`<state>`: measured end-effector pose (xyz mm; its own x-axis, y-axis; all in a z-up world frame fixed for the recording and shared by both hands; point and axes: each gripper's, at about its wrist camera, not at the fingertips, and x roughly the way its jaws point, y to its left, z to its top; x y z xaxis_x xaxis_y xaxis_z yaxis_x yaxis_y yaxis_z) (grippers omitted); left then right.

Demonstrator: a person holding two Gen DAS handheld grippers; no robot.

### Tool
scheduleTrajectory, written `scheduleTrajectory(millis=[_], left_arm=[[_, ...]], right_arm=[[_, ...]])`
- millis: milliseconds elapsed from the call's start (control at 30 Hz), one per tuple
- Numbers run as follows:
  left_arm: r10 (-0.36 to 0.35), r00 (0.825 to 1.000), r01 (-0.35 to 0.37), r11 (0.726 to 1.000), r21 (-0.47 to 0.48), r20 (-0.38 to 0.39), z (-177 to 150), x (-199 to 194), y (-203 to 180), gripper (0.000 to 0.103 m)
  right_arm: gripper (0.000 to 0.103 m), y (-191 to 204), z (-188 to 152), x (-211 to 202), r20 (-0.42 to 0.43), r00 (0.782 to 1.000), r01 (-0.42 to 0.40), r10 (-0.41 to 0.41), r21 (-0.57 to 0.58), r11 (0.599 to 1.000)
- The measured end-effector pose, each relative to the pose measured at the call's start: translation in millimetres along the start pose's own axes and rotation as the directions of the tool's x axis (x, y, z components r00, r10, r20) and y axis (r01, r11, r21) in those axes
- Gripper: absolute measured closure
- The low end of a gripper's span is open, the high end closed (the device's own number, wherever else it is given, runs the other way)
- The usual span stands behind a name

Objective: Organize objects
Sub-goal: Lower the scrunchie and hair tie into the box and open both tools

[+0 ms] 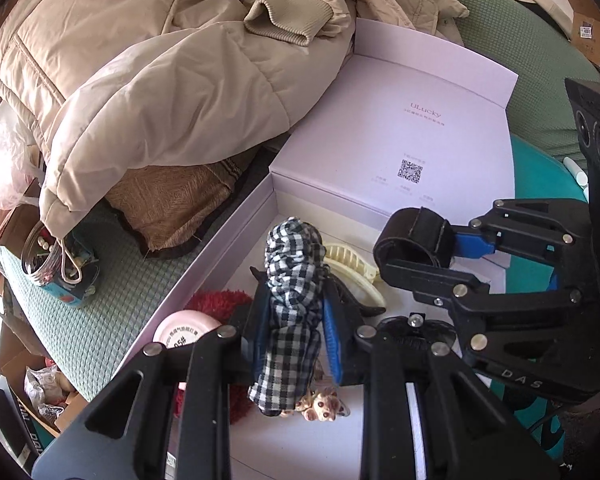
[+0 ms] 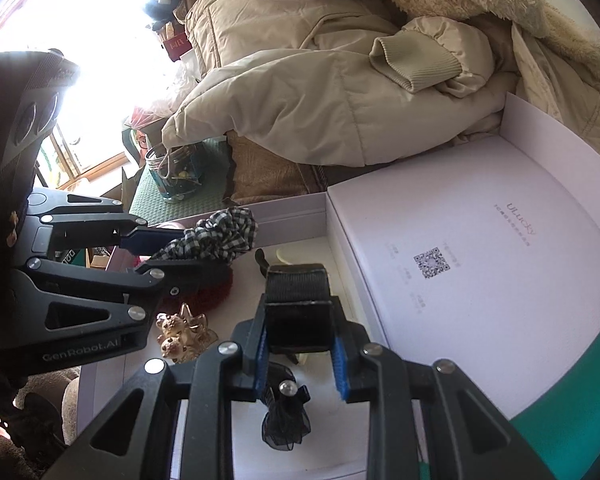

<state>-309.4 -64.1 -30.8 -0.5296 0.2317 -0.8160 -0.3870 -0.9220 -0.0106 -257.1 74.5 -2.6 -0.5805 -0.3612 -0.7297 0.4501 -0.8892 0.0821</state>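
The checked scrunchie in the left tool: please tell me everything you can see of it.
The checked scrunchie is a gathered ring of black-and-white gingham cloth, soft and ruffled. The left tool is shut on it, its blue pads pressing both sides, so the ring is squeezed long and narrow. One bunched end sticks out past the fingertips; the other hangs back toward the camera. It is held above the open white box, over a red fluffy item and a cream hair claw; whether it touches them I cannot tell.
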Motion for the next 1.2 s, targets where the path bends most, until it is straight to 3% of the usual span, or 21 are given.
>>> scheduleTrajectory(millis=[633,1200], left_arm=[[0.007,0.998,-0.005,1.0,0.03,-0.07,15,48,2,0.081],[0.019,0.997,-0.019,1.0,0.0,-0.079,4,50,3,0.076]], right_arm=[[0.078,-19,9,34,-0.033,0.999,-0.013,0.013,0.008,1.0],[0.077,-12,9,35,-0.052,0.998,0.017,-0.019,-0.029,0.999]])
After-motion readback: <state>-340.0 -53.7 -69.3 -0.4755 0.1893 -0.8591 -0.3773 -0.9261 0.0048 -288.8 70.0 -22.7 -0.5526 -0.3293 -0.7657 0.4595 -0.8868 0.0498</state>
